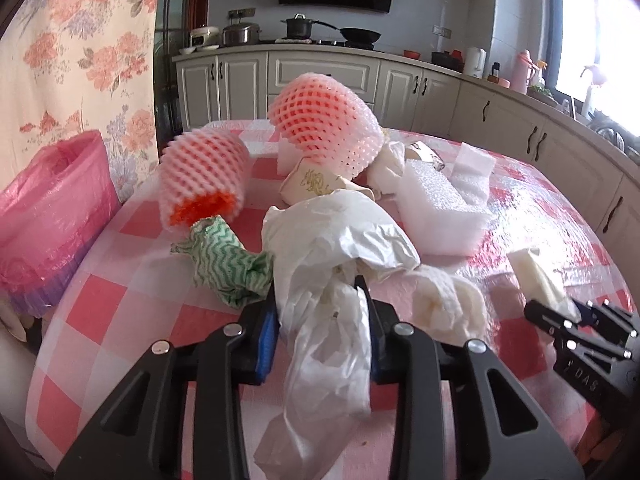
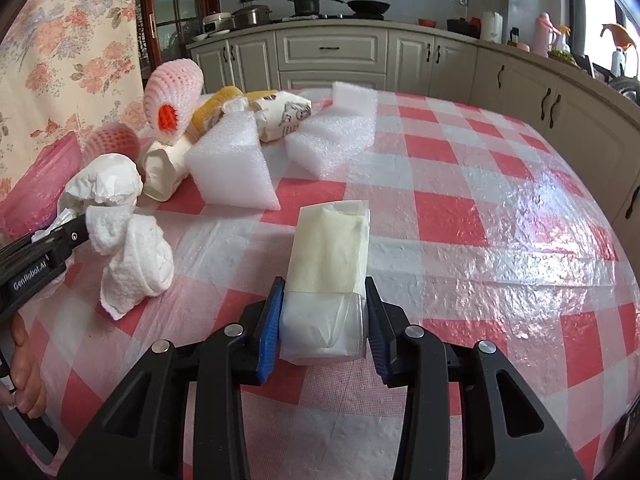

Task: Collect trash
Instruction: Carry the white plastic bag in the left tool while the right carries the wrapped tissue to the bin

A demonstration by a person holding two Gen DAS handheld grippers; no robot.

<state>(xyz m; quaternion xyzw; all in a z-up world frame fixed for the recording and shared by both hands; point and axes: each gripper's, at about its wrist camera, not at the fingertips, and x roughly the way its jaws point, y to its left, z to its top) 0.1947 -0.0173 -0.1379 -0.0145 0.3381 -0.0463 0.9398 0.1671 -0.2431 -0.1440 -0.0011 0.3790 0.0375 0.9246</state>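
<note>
Left gripper (image 1: 322,320) has its blue-padded fingers (image 1: 267,340) closed on a crumpled white plastic bag (image 1: 328,248), which bunches up between the pads and hangs down below them, over the near edge of the table. Right gripper (image 2: 324,312) is clamped on a small cream tissue pack in clear wrap (image 2: 330,264), pads pressing both sides, pack sticking out forward, above the red-and-white checked tablecloth (image 2: 460,208); can't tell if it touches the cloth. Just left of the bag lies a crumpled green-and-white zigzag cloth (image 1: 224,260), with a pink foam fruit net sleeve (image 1: 202,178) behind it, tipped on its side, orange inside showing. A second, bigger pink foam net (image 1: 324,126) sits on top of the pile further back. Under it a cream paper cup with gold print (image 1: 312,186), lying over. White foam block (image 1: 438,210) right of the bag, another white foam piece (image 2: 334,136) behind. Wadded white paper towel (image 2: 132,260) beside the left gripper. Pink-bagged bin (image 1: 52,216) off the table's left edge. Kitchen cabinets (image 1: 320,72) behind.
</note>
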